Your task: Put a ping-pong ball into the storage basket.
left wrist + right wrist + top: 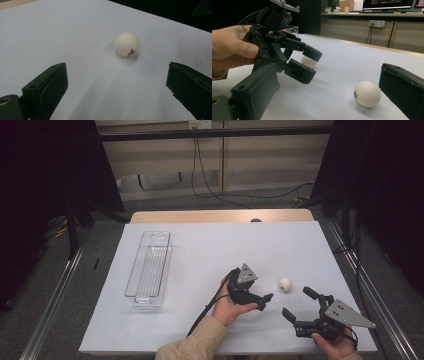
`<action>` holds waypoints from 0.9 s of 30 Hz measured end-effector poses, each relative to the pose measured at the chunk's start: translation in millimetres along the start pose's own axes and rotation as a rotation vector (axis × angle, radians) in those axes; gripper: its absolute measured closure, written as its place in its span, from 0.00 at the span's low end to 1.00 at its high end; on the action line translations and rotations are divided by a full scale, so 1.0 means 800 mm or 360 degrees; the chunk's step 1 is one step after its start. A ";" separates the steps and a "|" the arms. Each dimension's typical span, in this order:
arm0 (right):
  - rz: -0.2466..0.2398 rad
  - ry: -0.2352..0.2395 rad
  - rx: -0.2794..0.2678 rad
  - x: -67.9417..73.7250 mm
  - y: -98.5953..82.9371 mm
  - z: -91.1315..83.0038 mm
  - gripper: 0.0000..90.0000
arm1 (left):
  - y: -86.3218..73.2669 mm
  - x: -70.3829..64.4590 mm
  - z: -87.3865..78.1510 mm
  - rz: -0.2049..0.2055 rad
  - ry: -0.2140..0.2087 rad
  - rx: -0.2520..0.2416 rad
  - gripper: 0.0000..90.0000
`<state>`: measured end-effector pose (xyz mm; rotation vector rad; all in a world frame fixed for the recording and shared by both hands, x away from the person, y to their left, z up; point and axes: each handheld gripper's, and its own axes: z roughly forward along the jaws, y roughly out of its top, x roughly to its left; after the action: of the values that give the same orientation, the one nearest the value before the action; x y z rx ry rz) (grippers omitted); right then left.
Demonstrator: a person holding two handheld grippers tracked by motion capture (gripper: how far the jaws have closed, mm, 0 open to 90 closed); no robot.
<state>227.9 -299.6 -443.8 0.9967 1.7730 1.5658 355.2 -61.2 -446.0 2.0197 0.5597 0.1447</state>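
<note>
Gaping wide, the left tool (265, 301) gripped nothing; its jaws pointed at a white ball (285, 283) that lay just ahead of them on the white table (210, 255), untouched. The right tool (297, 302), likewise spread, faced the same ball from the person's side, near it but apart. In the right gripper view, a second white ball (308, 61) lay beyond the left tool's jaws. A clear tray (149, 270) stood well apart at the left.

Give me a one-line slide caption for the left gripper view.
Open left gripper lined up on a white ball resting on the white table sheet, not yet touching it.
</note>
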 end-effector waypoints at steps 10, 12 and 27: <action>-0.0002 0.0001 -0.0003 0.000 0.000 0.000 0.02 | 0.001 0.000 0.003 0.0001 -0.0003 0.0007 0.04; -0.0001 0.0001 -0.0003 0.000 0.000 0.000 0.02 | 0.001 -0.001 0.004 -0.0008 -0.0006 0.0001 0.04; 0.0001 0.0002 -0.0002 0.000 0.000 0.000 0.02 | 0.004 -0.003 0.010 0.0005 -0.0013 0.0017 0.04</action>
<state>228.0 -299.4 -443.8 0.9958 1.7726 1.5682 356.4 -70.0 -446.8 2.0306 0.5531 0.1359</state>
